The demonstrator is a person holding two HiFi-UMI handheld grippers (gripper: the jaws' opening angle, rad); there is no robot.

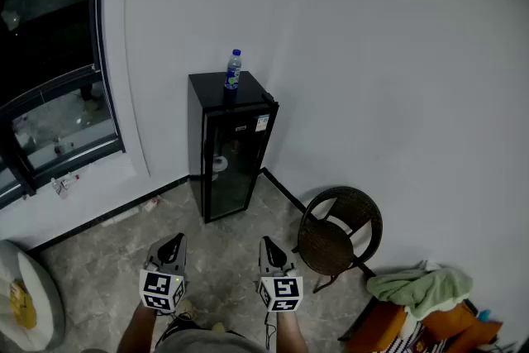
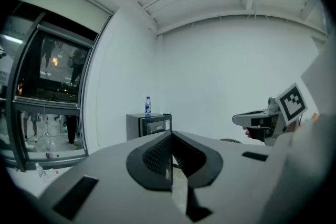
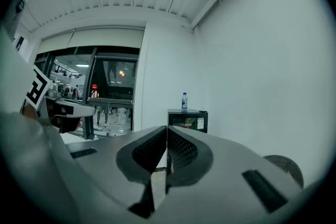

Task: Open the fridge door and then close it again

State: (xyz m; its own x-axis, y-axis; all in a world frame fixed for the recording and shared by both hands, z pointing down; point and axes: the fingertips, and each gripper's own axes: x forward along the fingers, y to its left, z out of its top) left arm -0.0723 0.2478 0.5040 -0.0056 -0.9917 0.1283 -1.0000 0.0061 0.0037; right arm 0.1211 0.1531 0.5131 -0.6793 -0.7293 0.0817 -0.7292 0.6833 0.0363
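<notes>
A small black fridge (image 1: 225,146) with a glass door stands in the room's corner, door closed. It also shows far off as the fridge (image 2: 149,124) in the left gripper view and the fridge (image 3: 187,120) in the right gripper view. A water bottle (image 1: 233,69) stands upright on its top. My left gripper (image 1: 173,245) and right gripper (image 1: 269,248) are held side by side well short of the fridge, both shut with nothing between the jaws. In its own view the left gripper (image 2: 171,136) has its jaws pressed together, and so does the right gripper (image 3: 166,131).
A brown wicker chair (image 1: 337,237) stands right of the fridge against the wall. A pile of cloth and bags (image 1: 421,306) lies at the lower right. A dark window (image 1: 45,62) fills the left wall, and a white round object (image 1: 25,302) sits lower left.
</notes>
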